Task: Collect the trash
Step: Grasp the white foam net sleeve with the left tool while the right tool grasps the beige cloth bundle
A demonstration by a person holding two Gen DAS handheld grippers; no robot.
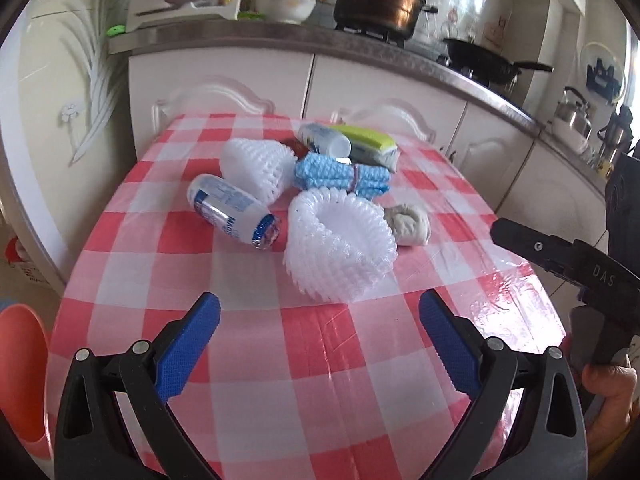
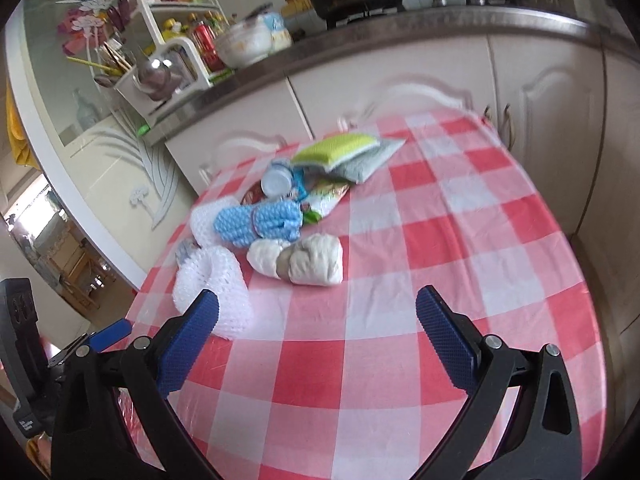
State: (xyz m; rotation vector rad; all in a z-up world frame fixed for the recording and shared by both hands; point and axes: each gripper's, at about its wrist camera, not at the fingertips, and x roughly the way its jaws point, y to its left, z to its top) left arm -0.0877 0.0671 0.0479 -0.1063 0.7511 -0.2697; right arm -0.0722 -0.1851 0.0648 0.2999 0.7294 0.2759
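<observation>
Crowding foam net (image 1: 340, 240): bottle (image 1: 236, 210), rag (image 1: 408, 222).

- Lower left of your left wrist view: the frame edge cuts off an orange bin (image 1: 22, 376), so only part of its rim and wall shows.
- Centre: the small bottle (image 1: 325, 139) and blue netting (image 1: 344, 176) hide most of a dark red wrapper (image 1: 294, 146).
- Right wrist view: the near foam net (image 2: 212, 284) hides most of the foil-capped bottle (image 2: 185, 249); the bottle's label print is too blurred to read.
</observation>
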